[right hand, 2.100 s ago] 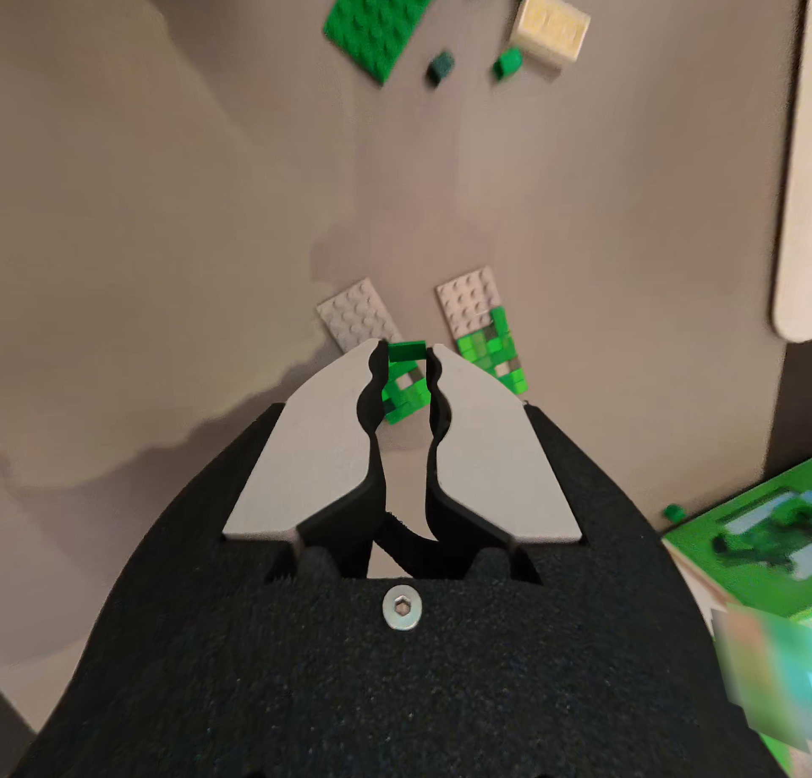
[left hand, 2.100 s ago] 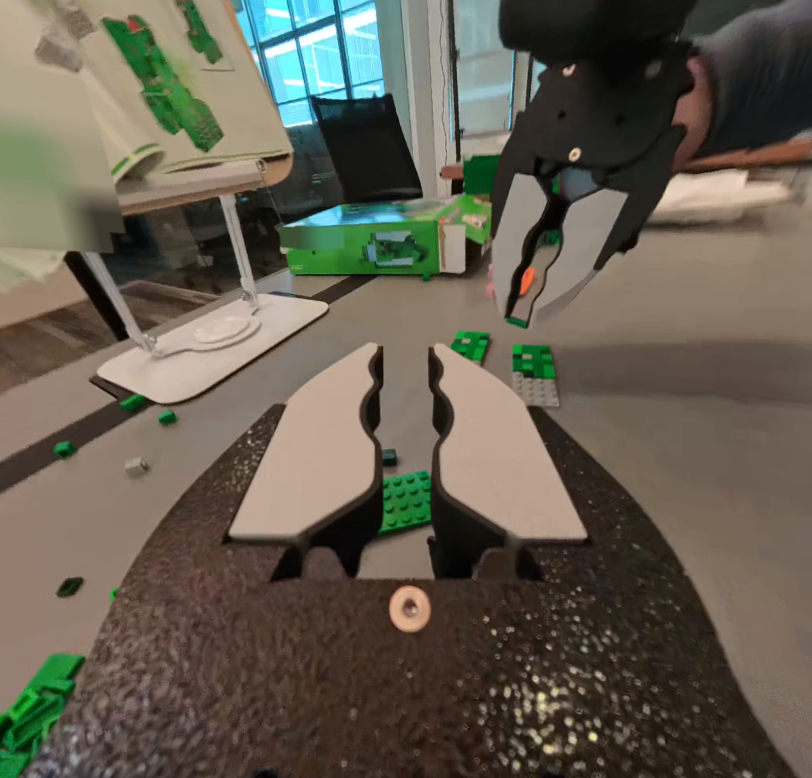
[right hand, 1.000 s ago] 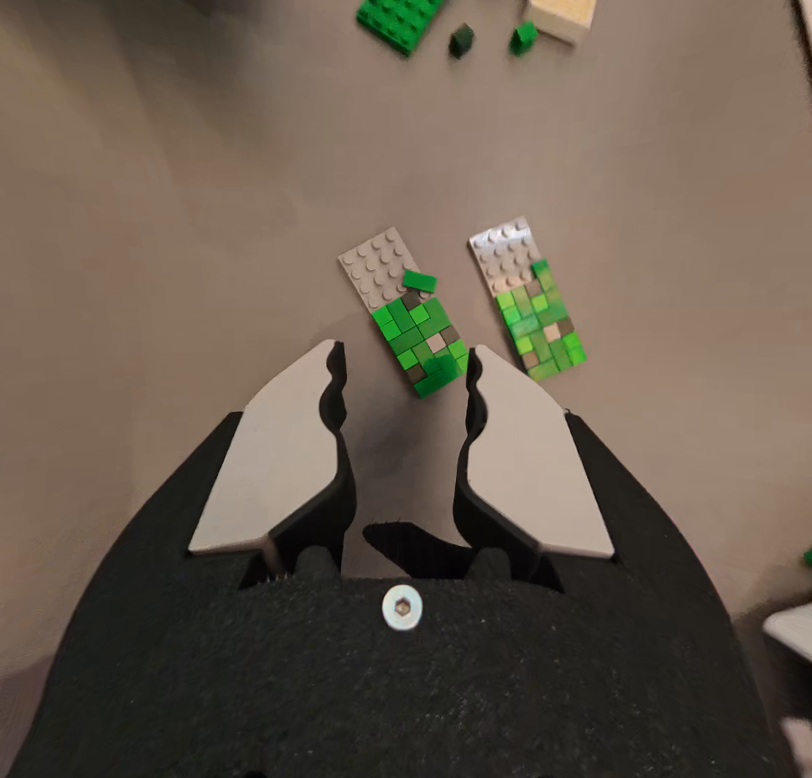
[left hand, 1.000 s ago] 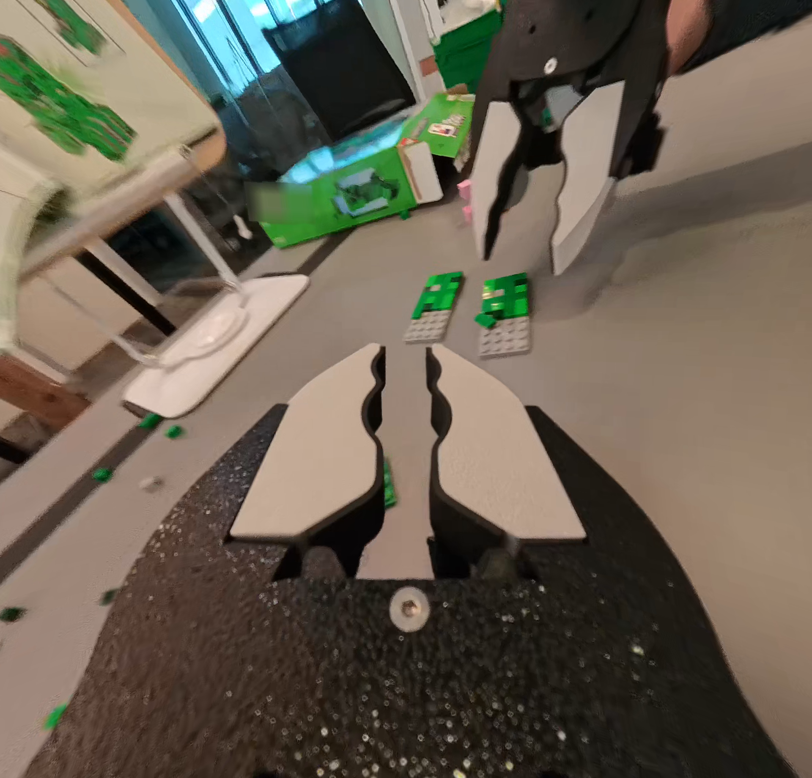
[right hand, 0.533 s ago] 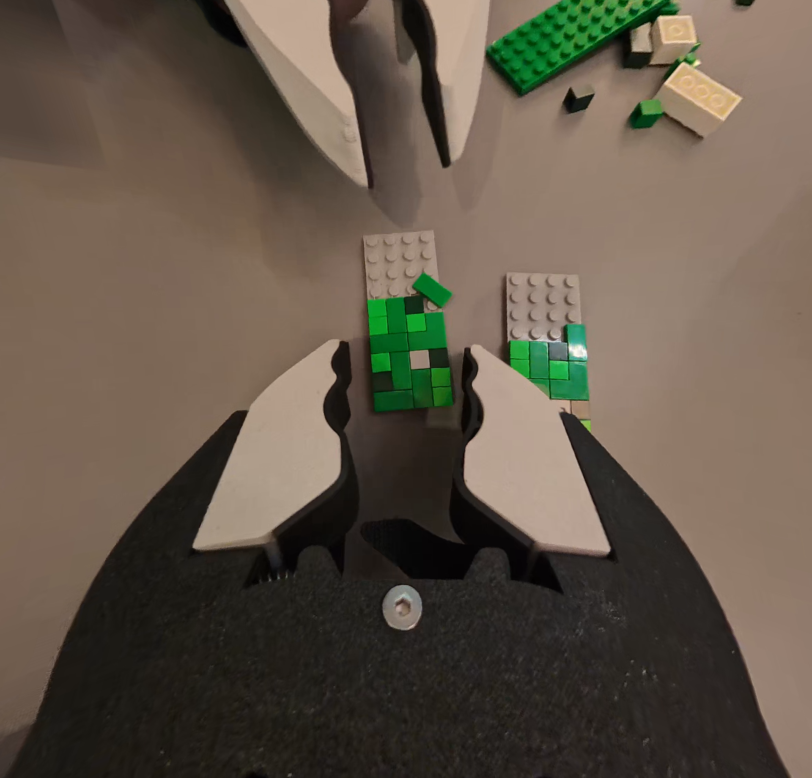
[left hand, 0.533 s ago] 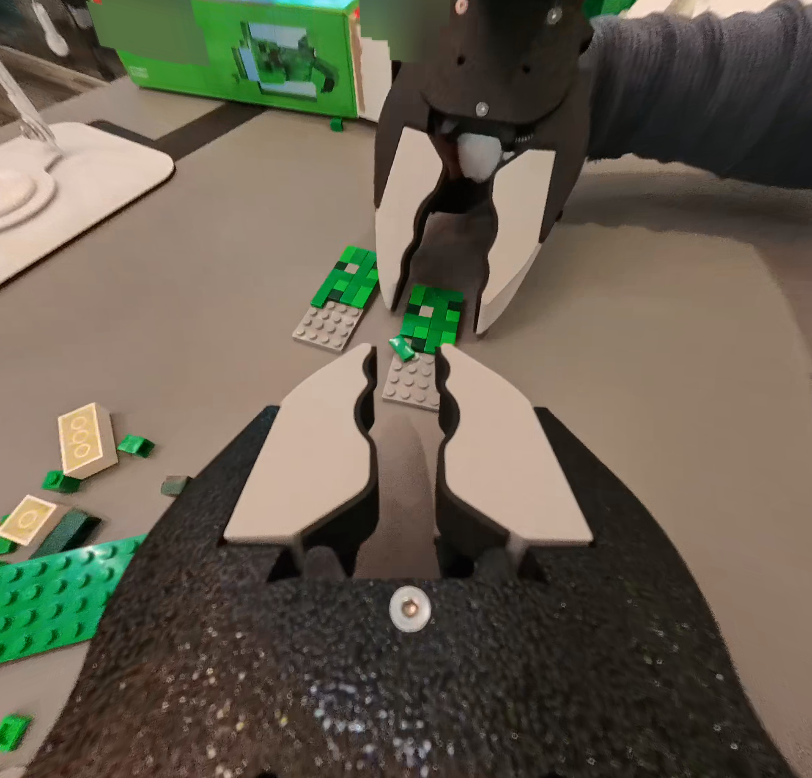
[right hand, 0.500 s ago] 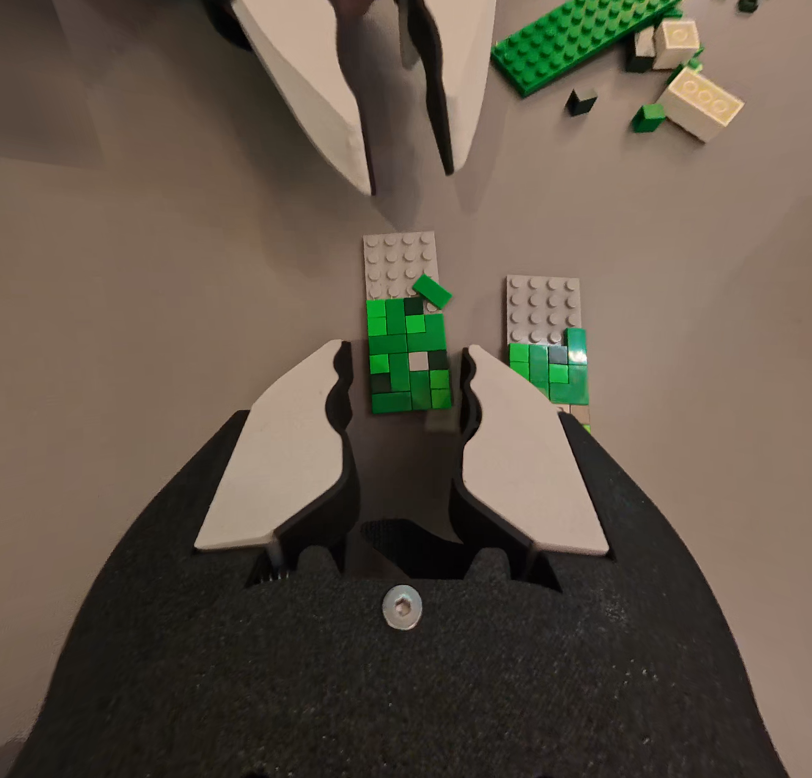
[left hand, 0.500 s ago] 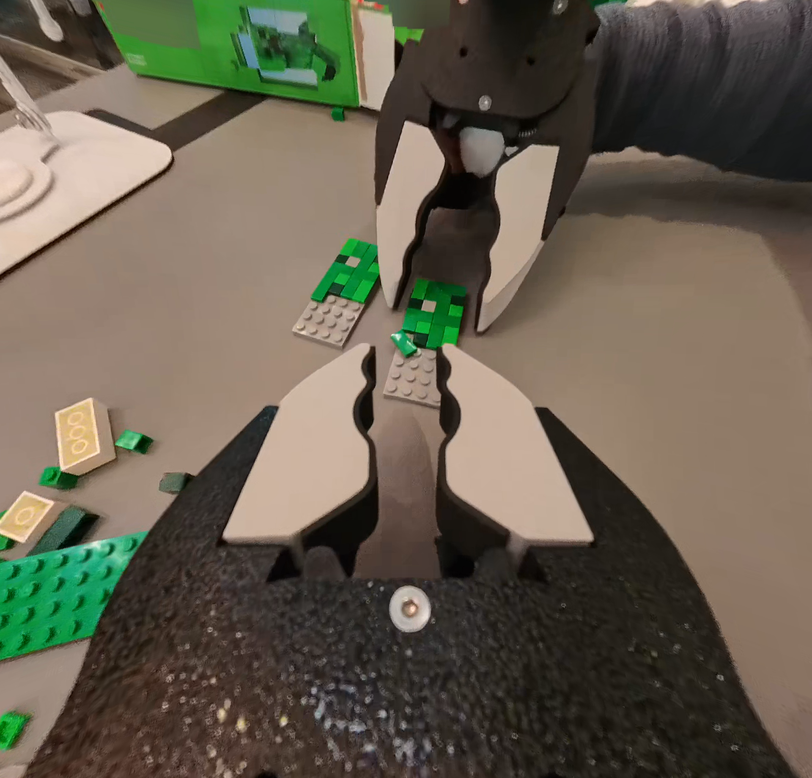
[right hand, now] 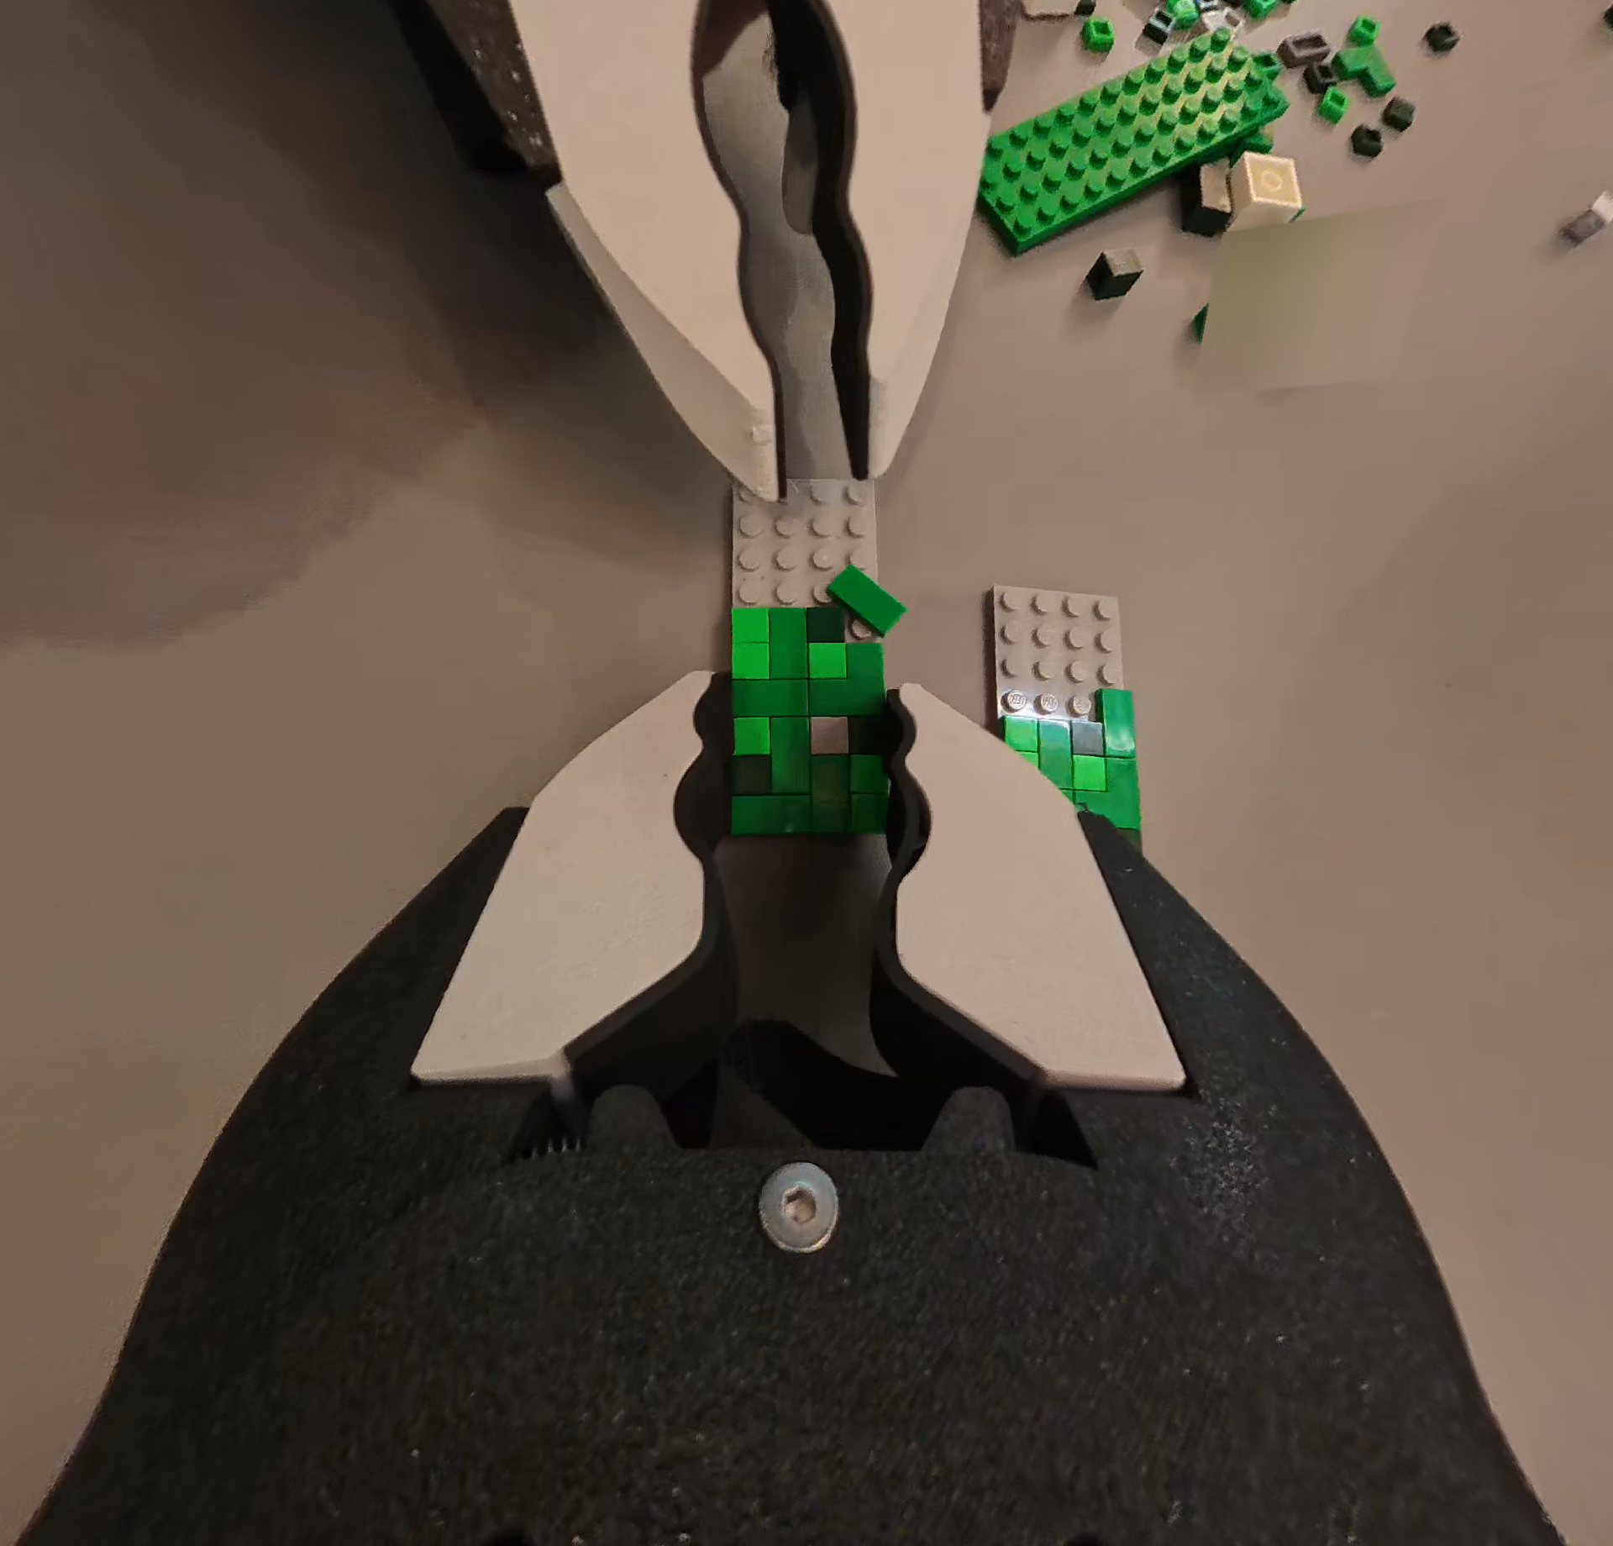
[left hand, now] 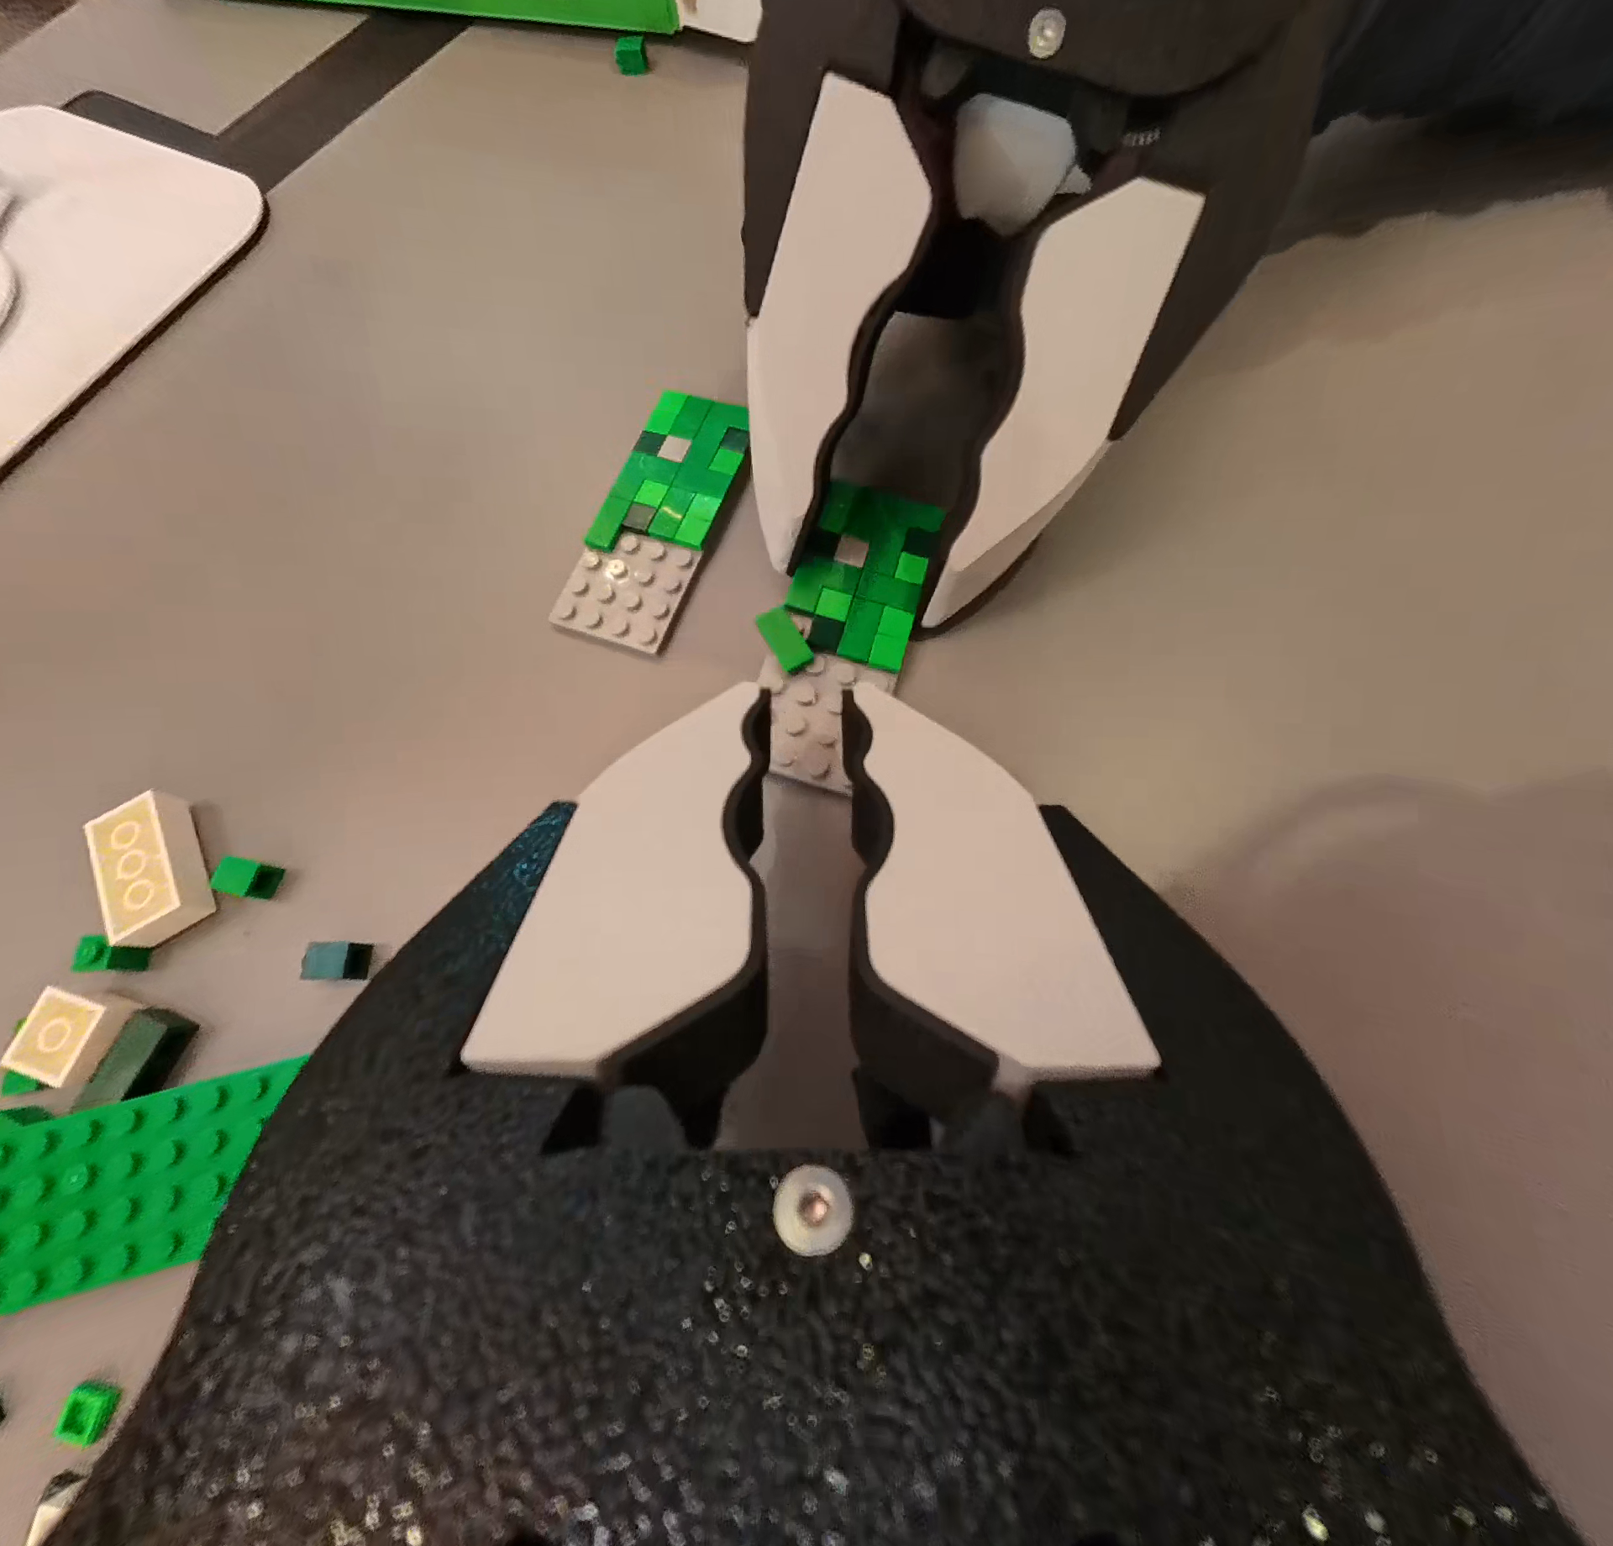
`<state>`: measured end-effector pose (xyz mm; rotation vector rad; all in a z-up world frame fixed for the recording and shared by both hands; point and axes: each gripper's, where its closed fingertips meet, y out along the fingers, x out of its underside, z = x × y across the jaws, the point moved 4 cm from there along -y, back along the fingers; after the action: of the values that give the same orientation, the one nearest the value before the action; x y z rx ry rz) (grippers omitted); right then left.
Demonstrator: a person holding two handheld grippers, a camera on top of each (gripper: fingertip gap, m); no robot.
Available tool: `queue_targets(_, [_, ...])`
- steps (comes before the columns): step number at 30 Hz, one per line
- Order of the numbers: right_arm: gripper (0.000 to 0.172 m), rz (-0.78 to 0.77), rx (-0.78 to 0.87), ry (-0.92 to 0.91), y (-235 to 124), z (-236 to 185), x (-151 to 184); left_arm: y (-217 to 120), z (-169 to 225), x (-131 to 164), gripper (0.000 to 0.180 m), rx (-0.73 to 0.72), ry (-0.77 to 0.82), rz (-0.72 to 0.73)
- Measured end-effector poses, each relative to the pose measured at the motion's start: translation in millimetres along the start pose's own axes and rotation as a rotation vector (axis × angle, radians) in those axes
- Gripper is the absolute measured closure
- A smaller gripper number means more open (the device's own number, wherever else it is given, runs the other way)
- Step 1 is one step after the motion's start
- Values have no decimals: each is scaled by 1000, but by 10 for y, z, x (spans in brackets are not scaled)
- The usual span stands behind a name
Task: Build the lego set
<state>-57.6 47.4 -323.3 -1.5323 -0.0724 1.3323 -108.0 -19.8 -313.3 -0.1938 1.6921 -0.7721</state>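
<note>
Right claw (right hand: 807, 692) has closed on the long edges of the probably stiff, light tiled plate (right hand: 790, 544); left claw (left hand: 803, 701), part-open, overhangs its grey end.

We see soft, warm, rather dim indoor light from above. Broad, blurred shadows spread over the grey table (right hand: 262, 369), darkest at the right wrist view's left side. Small glints sit on the glossy green tiles (left hand: 672, 509). Wide-angle bending curves the edges; the near black gripper bodies look slightly soft.
</note>
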Motion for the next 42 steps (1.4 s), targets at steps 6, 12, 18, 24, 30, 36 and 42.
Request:
queue_targets(6, [139,52,-30,44,-17,-18,-58,34,-17,-49,158,-61,-5,-39])
queue_targets(12, [139,73,-73,45,-16,-39,-100,52,44,-22,156,-11,-53,-83])
queue_targets(18, [139,41,-94,-14,35,-100,-71,88,75,35,162,14,-92,-126])
queue_targets(24, [139,32,-129,-39,42,-146,-77,94,114,57,172,78,-86,-154])
queue_targets(30, [139,33,-157,-56,53,-177,-87,69,128,69,173,167,-35,-220])
queue_targets(36, [139,37,-169,-53,53,-191,-90,85,127,49,173,228,38,-285])
queue_targets(42, [139,39,-170,-63,47,-195,-88,88,117,39,173,261,45,-311])
